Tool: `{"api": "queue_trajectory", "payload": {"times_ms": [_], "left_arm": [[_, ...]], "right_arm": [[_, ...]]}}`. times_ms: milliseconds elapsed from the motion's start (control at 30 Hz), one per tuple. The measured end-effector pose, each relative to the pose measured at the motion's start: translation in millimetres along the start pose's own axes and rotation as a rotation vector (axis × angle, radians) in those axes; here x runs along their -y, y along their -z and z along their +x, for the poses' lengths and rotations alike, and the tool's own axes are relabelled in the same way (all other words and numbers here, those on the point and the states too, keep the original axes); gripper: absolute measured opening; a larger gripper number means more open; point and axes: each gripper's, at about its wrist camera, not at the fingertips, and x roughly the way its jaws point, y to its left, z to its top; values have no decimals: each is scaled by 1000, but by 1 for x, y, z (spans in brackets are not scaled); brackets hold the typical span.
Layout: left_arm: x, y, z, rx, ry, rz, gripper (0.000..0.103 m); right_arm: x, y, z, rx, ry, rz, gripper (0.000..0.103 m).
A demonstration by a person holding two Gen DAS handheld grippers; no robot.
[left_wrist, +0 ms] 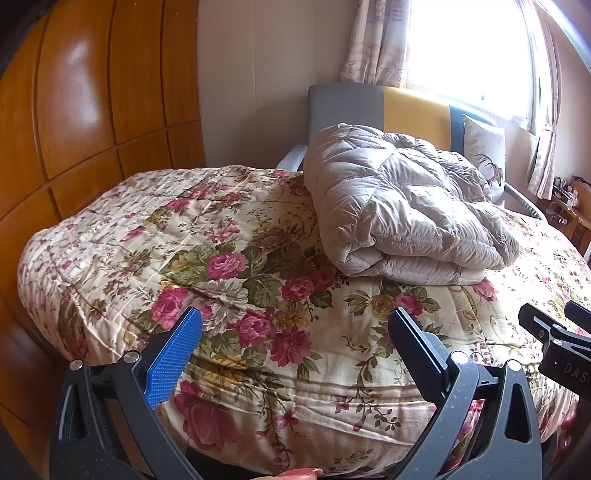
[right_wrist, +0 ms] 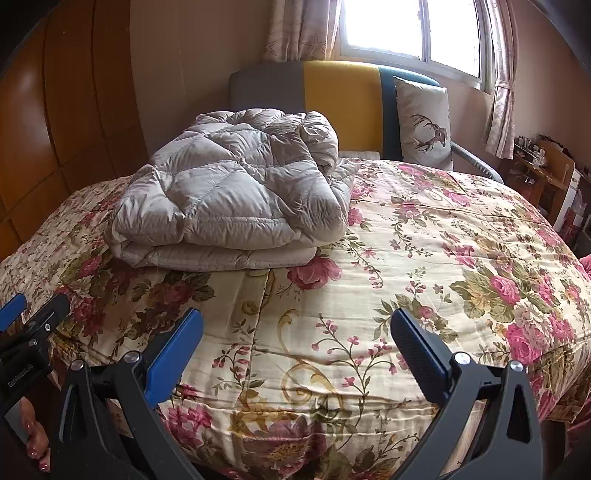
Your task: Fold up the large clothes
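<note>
Left gripper (left_wrist: 295, 325) spread wide, nothing between the fingers, hovering over the near edge of the bed. Blue textured pad (left_wrist: 171, 356) on one finger, black pad on the other. Right gripper (right_wrist: 295, 326) same state: fingers wide apart, empty, over the near part of the floral bedspread (right_wrist: 424, 236). Neither touches any fabric.

Each gripper shows in the other's view: the right one at the right edge of the left wrist view, the left one at the left edge of the right wrist view, so they sit side by side. Painted fingernails visible at the lower left of the right wrist view, on the hand (right_wrist: 35, 439) holding the left gripper.

Puffy grey-beige quilted jacket (right_wrist: 229, 199) lies folded into a thick bundle on the bedspread, toward the far side near the headboard (right_wrist: 340, 88), well apart from both grippers. Layered folded edge faces the cameras. In the left wrist view it's right of centre; in the right wrist view, left of centre.

Deer-print pillow (right_wrist: 424, 122) stands against the headboard, right of the jacket. Wooden wardrobe (left_wrist: 92, 103) on the left, curtained window (right_wrist: 406, 26) behind the bed.
</note>
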Motion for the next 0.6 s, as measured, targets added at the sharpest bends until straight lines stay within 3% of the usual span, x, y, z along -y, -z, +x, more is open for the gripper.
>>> {"api": "queue_trajectory", "payload": {"times_ms": [600], "left_arm": [[0, 3, 1, -5, -1, -3, 100]], "right_arm": [[1, 1, 4, -20, -11, 4, 101]]}}
